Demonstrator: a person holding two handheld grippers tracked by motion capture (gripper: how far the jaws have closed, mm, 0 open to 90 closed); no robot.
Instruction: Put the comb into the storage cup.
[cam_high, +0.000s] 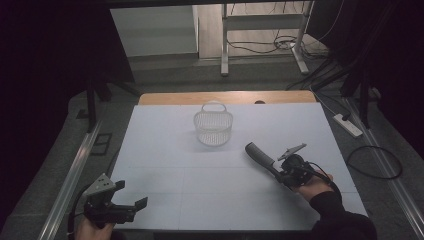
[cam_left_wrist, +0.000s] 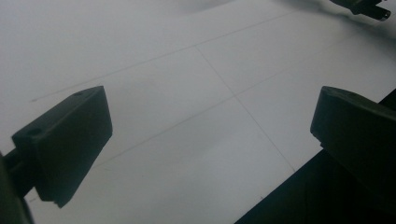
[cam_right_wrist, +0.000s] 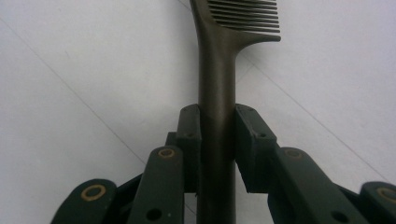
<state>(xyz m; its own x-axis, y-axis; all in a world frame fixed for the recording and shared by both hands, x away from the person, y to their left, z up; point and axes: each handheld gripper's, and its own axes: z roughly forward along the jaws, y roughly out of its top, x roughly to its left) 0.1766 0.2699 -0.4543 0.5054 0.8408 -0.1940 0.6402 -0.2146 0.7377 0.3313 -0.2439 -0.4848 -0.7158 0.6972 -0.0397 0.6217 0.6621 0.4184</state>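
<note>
Covering most of the table (cam_high: 150, 98), a white sheet (cam_high: 225, 180) leaves only a strip of bare wood showing along the far edge. Faint lines divide the sheet into large panels.

Left gripper (cam_high: 131, 200): held low at the near left corner of the sheet, close to the near edge and the left edge. Its jaws stand wide apart with nothing between them; in the left gripper view they frame bare sheet, and the dark near edge of the table cuts across the lower right corner.

Right gripper (cam_high: 278, 172): held over the right half of the sheet, with room between it and the right edge. Its jaws are clamped on the handle of a dark comb (cam_high: 259, 155), which points away toward the far left. The right gripper view shows the handle pinched between both pads and the teeth (cam_right_wrist: 245, 14) running off to one side at the top.

Open room: a wide stretch of bare sheet lies between the two grippers and across the left half.

Container: a small white wire basket (cam_high: 213, 126) with a hoop handle stands upright near the far edge, about mid-width. Through the mesh, nothing can be made out inside. The comb tip is near it but apart.
</note>
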